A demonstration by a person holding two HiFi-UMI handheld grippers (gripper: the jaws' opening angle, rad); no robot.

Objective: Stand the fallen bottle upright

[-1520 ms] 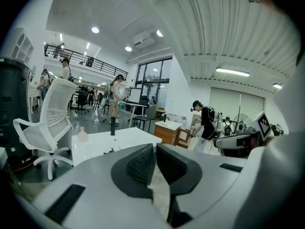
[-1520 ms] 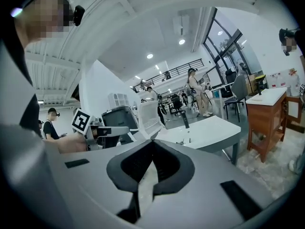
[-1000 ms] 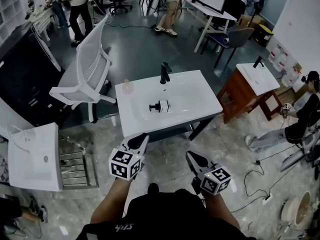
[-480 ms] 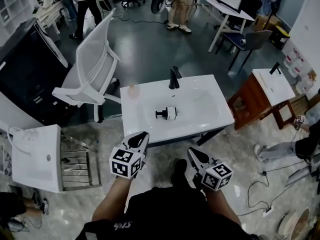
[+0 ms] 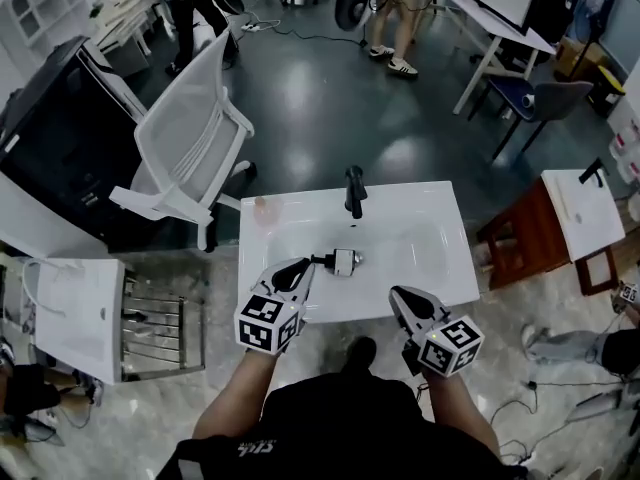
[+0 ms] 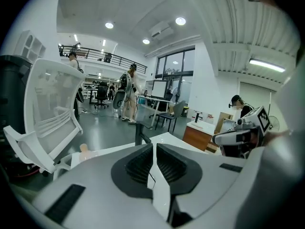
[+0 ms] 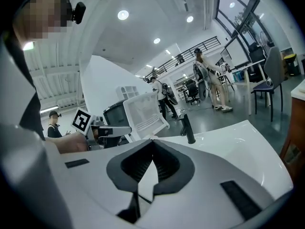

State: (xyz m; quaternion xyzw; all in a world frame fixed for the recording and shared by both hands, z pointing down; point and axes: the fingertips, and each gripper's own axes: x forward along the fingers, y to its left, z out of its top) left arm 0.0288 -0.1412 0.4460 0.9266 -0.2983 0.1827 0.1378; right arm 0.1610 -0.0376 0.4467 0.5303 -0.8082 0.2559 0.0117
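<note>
The fingers of the left gripper (image 6: 154, 147) are pressed together on nothing, and so are those of the right gripper (image 7: 152, 144). Seen from the head, the left gripper's tip reaches over the near rim of the sink (image 5: 430, 230); the right sits at that same rim. The bottle (image 5: 344, 262) lies on its side in the sink's basin. Nothing is done yet: grasping and tipping it upright remain. A second ago both grippers were well short of the sink; the bottle lies as before.
</note>
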